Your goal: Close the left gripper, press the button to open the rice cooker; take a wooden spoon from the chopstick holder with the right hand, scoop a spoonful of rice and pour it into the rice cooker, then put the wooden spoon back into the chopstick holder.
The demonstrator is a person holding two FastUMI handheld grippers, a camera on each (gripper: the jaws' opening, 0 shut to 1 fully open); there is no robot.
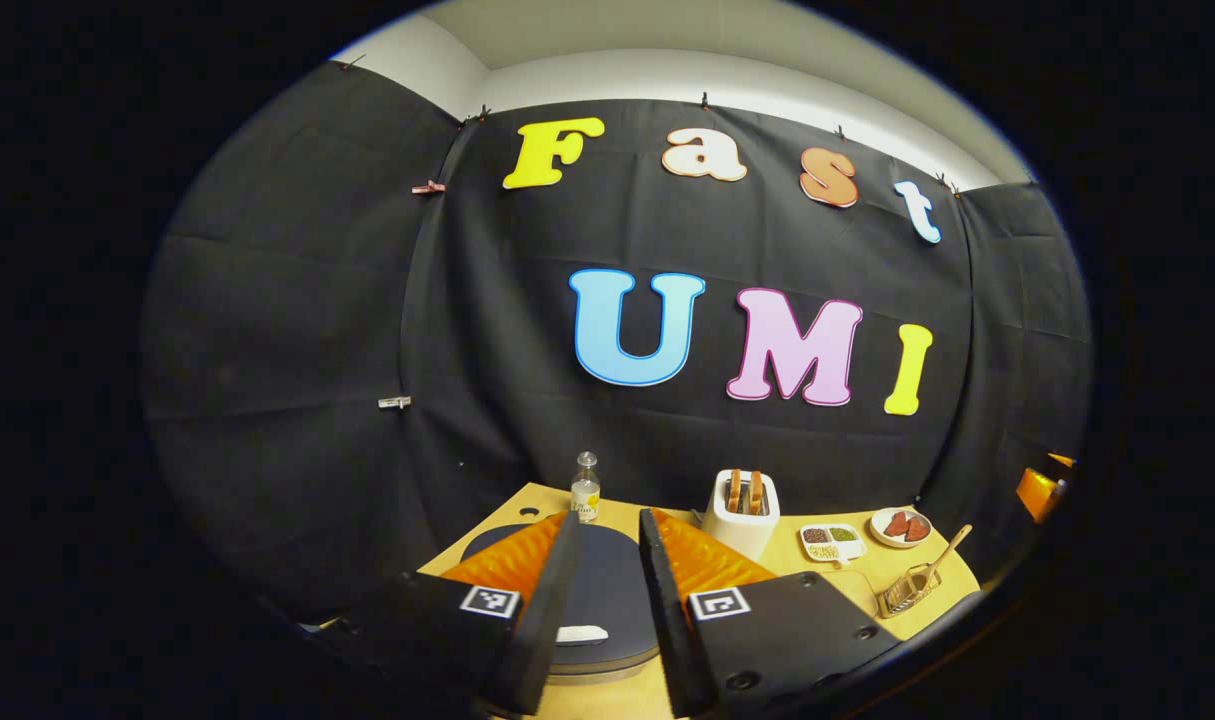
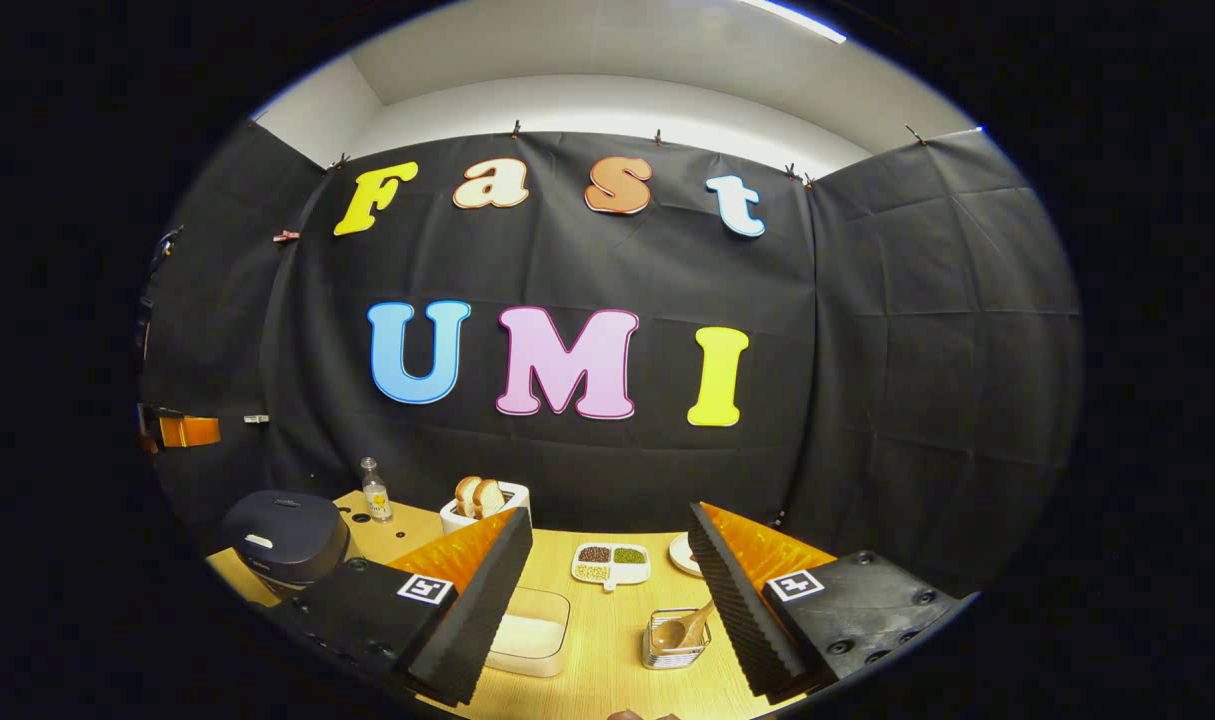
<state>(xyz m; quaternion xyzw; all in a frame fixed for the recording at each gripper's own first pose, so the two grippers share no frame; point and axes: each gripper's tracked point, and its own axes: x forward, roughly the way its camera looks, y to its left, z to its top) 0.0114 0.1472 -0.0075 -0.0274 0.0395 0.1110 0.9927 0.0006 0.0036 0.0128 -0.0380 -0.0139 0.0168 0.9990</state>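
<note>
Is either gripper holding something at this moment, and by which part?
Nothing is held. The left gripper is open above the rice cooker; the right gripper is open, and the wooden spoon stands in its holder.

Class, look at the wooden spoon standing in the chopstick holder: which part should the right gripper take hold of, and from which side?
Grip the wooden spoon by its handle, the part leaning up out of the chopstick holder. Come from above: the bowl sits down inside the wire walls, so the handle is probably the free part.
</note>
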